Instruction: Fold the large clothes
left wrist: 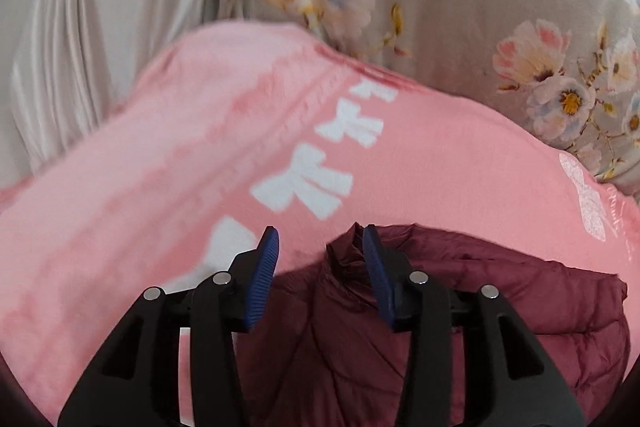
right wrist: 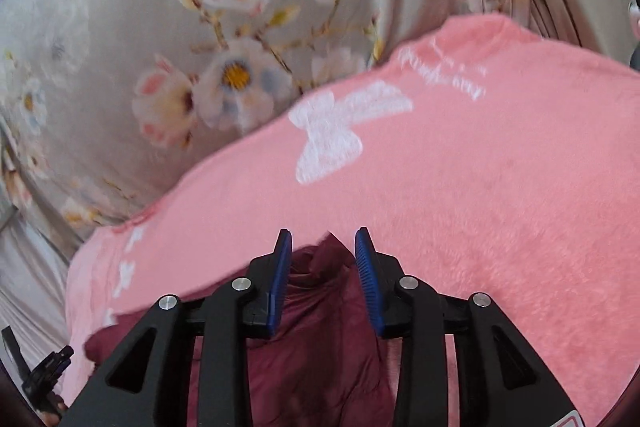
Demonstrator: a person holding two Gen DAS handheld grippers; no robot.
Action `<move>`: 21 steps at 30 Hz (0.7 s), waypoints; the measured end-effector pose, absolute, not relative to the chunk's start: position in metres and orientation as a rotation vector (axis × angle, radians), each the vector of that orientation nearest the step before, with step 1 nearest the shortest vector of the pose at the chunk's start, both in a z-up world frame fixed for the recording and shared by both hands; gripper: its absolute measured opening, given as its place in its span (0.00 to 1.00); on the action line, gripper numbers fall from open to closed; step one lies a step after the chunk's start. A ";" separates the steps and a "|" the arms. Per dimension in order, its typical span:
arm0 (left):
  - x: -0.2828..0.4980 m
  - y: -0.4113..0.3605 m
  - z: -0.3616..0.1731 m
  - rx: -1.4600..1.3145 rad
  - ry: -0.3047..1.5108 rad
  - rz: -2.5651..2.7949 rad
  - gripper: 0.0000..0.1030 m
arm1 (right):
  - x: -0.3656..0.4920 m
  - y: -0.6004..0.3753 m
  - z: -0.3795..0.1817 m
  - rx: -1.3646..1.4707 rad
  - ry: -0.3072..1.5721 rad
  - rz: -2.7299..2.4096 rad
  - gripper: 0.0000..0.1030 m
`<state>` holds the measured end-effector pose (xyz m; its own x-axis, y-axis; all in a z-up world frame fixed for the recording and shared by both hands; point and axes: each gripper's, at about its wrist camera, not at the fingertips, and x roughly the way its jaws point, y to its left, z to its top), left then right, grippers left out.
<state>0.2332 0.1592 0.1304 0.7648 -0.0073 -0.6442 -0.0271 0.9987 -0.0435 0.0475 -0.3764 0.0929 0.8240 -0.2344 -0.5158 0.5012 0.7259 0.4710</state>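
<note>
Left gripper (left wrist: pixel 320 235) at lower centre, angled down over maroon puffer jacket (left wrist: pixel 460 307), jaws spread, a puckered fold standing against the right pad, not pinched. Right gripper (right wrist: pixel 323 239) likewise tilted down and spread, maroon cloth between its fingers, unclamped. Jacket low in both views, on pink fleece blanket (left wrist: pixel 160 147), floral bedding (left wrist: pixel 460 7) across the top.

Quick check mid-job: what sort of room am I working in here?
Probably a bedroom, on a bed: a pink fleece blanket under the maroon jacket, floral bedding behind, pale curtain-like fabric beyond.
</note>
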 end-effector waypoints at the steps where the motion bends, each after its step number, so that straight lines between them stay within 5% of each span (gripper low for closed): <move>1: 0.230 0.156 0.141 -0.040 0.694 0.002 0.41 | 0.045 -0.371 0.104 0.624 0.442 -0.408 0.33; 5: 0.217 0.120 0.178 -0.037 0.700 -0.125 0.41 | 0.063 -0.326 0.132 0.513 0.494 -0.281 0.33; 7: 0.216 0.092 0.179 -0.032 0.754 -0.219 0.42 | 0.083 -0.296 0.133 0.462 0.557 -0.186 0.42; 9: 0.219 0.064 0.167 -0.041 0.825 -0.310 0.42 | 0.105 -0.265 0.124 0.422 0.623 -0.107 0.52; 13: 0.227 0.016 0.124 0.046 0.926 -0.336 0.42 | 0.139 -0.229 0.098 0.331 0.742 -0.063 0.52; 14: 0.230 0.008 0.113 0.063 0.947 -0.336 0.42 | 0.147 -0.225 0.090 0.326 0.772 -0.055 0.47; 17: 0.237 -0.001 0.092 0.076 0.991 -0.330 0.42 | 0.170 -0.219 0.069 0.313 0.861 -0.051 0.09; 21: 0.243 0.005 0.092 0.079 0.982 -0.321 0.42 | 0.177 -0.225 0.075 0.325 0.812 -0.049 0.03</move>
